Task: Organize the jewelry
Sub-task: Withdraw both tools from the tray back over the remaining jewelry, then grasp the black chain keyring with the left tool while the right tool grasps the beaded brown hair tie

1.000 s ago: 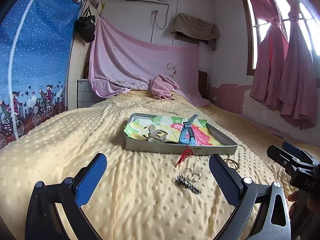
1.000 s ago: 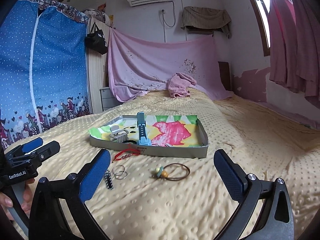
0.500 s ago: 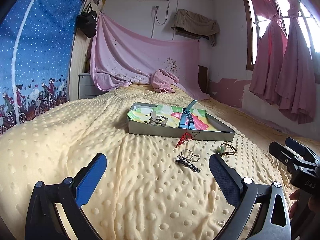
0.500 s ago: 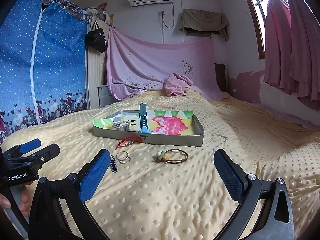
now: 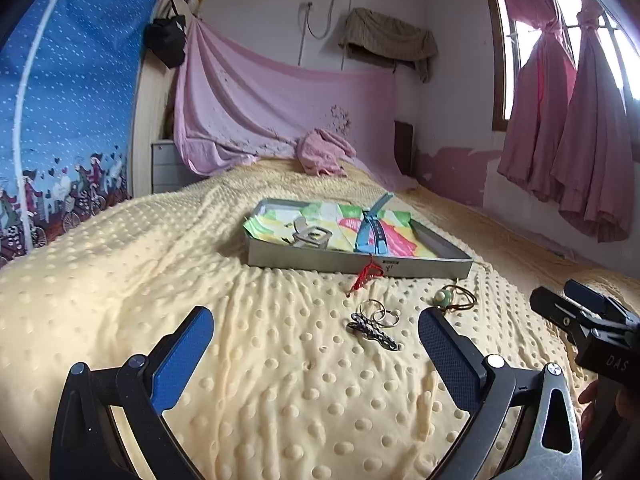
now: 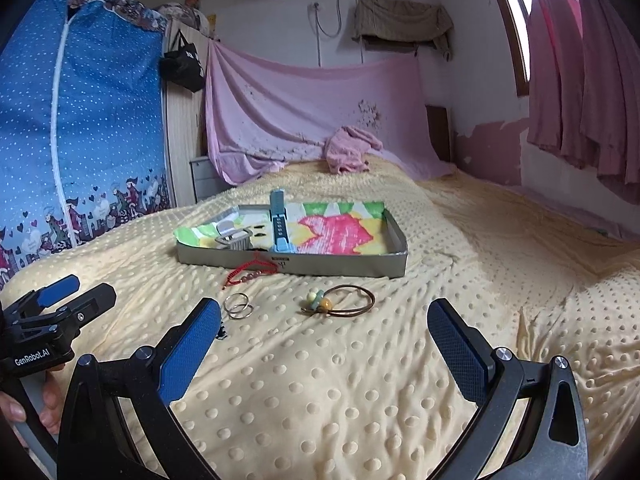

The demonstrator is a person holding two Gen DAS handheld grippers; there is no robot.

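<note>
Both tools hang low over the yellow dotted blanket (image 6: 360, 380), nothing gripped. Left gripper (image 5: 316, 356): jaws spread wide, empty. Right gripper (image 6: 324, 344): same, wide apart and empty.

Nearest the left gripper, at its 1 o'clock: small dark patterned hair clip (image 5: 373, 333), touching a pair of thin silver rings (image 5: 380, 312). Both light and rigid. The rings lie flat and slick in soft pile, so I'd expect them to slip; pinch across one rim and press slightly into the blanket. The clip is easier: take it across its narrow middle.

At 12 o'clock from the right gripper: thin brown cord bracelet with pale green and amber beads (image 6: 340, 303). Floppy loop, so grab at the bead cluster, the only bulky part.

Beyond that, a red beaded string bracelet (image 6: 250, 270) lies against the front wall of the shallow grey metal tray (image 6: 340, 266). Limp; it will drape, so pinch the bunched section.

Inside the tray, on a bright printed cloth liner (image 6: 332, 232): blue watch strap (image 6: 279, 226) and a grey metal clip (image 6: 234, 237), both at the left end. The right half looks free for drops.
</note>
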